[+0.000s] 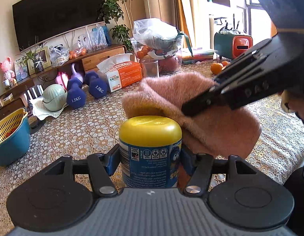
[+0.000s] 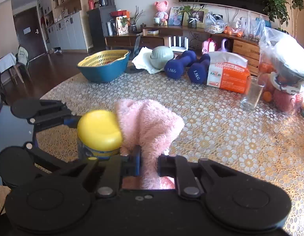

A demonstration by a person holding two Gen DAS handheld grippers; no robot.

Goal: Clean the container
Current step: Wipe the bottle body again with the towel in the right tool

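Observation:
A blue-labelled container (image 1: 150,165) with a yellow domed lid (image 1: 151,127) stands upright between my left gripper's fingers, and my left gripper (image 1: 150,157) is shut on it. My right gripper (image 2: 149,163) is shut on a fluffy pink cloth (image 2: 150,122). The cloth presses against the right side of the yellow lid (image 2: 99,130) in the right wrist view. In the left wrist view the pink cloth (image 1: 191,114) bunches behind and to the right of the lid, with the right gripper (image 1: 193,108) reaching in from the upper right.
The table has a patterned lace cover (image 2: 220,129). Beyond stand a clear glass (image 2: 252,92), an orange tissue pack (image 2: 228,74), two blue dumbbells (image 2: 181,64), a blue basin with a yellow strainer (image 2: 103,64), a green lidded bowl (image 2: 161,57) and bagged fruit (image 2: 283,72).

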